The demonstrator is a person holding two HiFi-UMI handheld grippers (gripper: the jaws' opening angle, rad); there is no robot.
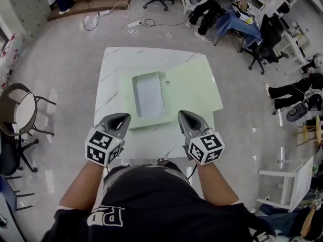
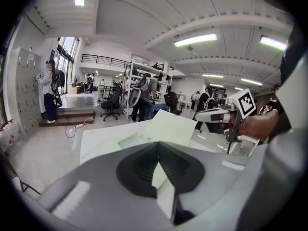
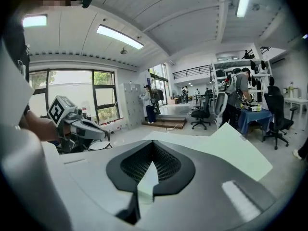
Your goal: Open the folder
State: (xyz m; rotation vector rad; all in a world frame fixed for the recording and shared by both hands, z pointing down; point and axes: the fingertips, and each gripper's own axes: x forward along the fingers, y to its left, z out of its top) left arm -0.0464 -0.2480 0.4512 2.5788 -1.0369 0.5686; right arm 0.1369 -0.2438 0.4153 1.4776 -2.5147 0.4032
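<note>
The left forearm point(image 1: 81, 181) and right forearm point(image 1: 216, 178) reach forward from the torso, roughly parallel. The left tongs point(image 1: 121, 118) and the right tongs point(image 1: 183, 116) are held side by side at the same height, well apart, with their tips pointing to the far side. The jaws of each pair meet at the tips, with nothing gripped between them.

Head view: tabletop point(image 1: 108, 74) near edge is hidden behind left gripper point(image 1: 127, 116), right gripper point(image 1: 180, 113) & the person's torso point(image 1: 146, 195). Folder point(image 1: 192, 84) near corners sit under both gripper tips; touching or not, can't tell. Chair point(image 1: 24, 112) is cut off by the pic's left edge. Both gripper views: each gripper's own body blocks the folder's near part.
</note>
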